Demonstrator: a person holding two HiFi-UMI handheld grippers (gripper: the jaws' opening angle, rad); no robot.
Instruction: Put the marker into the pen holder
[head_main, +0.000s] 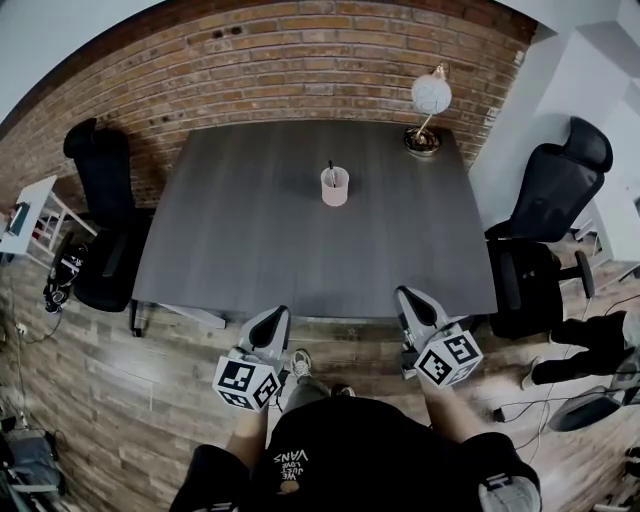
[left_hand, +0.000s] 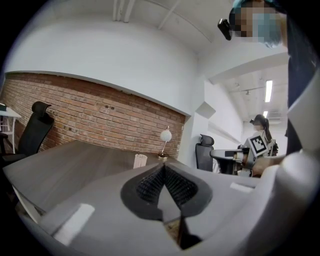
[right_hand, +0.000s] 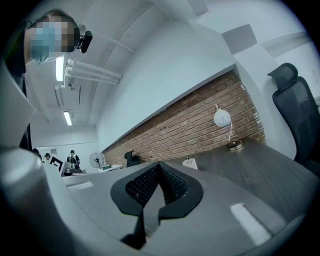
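A pale pink pen holder (head_main: 335, 187) stands upright near the middle of the grey table (head_main: 250, 250), with a dark marker (head_main: 331, 170) sticking out of its top. Both grippers hang at the table's near edge, well short of the holder. My left gripper (head_main: 274, 317) is shut with nothing in it, and so is my right gripper (head_main: 408, 297). The left gripper view looks past the closed left gripper (left_hand: 164, 168) to the holder (left_hand: 140, 160), far off. In the right gripper view the holder (right_hand: 189, 162) is small beyond the closed right gripper (right_hand: 159, 165).
A white globe lamp (head_main: 430, 98) stands at the table's far right corner before the brick wall. Black office chairs flank the table, one on the left (head_main: 100, 230) and one on the right (head_main: 550, 200). A white side table (head_main: 30, 215) is at far left. Another person (left_hand: 260, 145) stands in the distance.
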